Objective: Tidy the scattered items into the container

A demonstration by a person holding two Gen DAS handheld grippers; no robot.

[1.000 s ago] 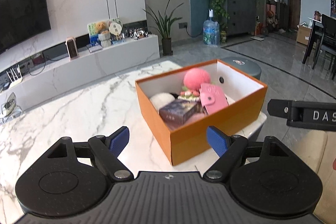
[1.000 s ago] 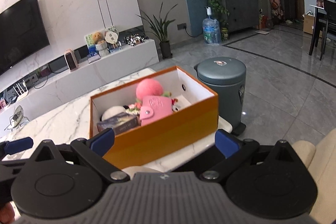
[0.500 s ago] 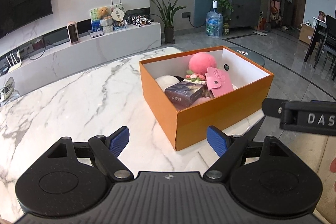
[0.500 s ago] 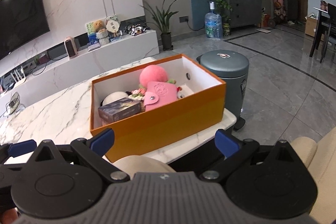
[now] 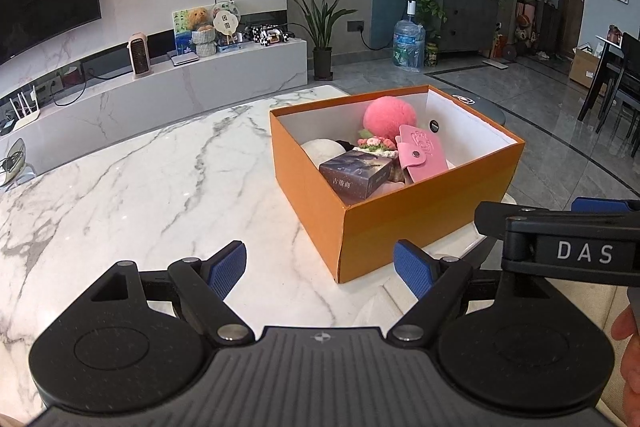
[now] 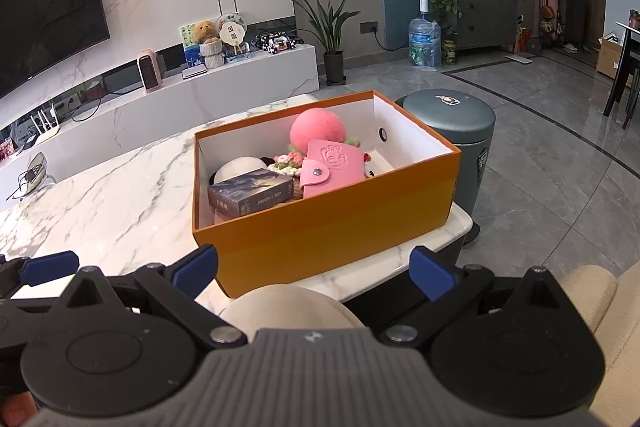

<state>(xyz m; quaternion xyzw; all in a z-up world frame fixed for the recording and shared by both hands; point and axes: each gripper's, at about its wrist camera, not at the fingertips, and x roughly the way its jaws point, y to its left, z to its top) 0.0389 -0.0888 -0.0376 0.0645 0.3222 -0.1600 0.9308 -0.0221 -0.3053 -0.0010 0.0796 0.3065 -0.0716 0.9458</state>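
- The white marble desk (image 5: 152,187) is seen bare of loose items, so the tidying is judged finished.
- The orange cardboard box (image 6: 332,223) is set at centre frame; a pink pompom (image 6: 314,131), a pink snap wallet (image 6: 334,167) and a dark card box (image 6: 250,192) are held inside.
- The left gripper (image 5: 320,267) and right gripper (image 6: 314,267) are held spread apart and empty, low in frame.

Glossy marble table (image 5: 160,187), matt cardboard box (image 5: 420,227)
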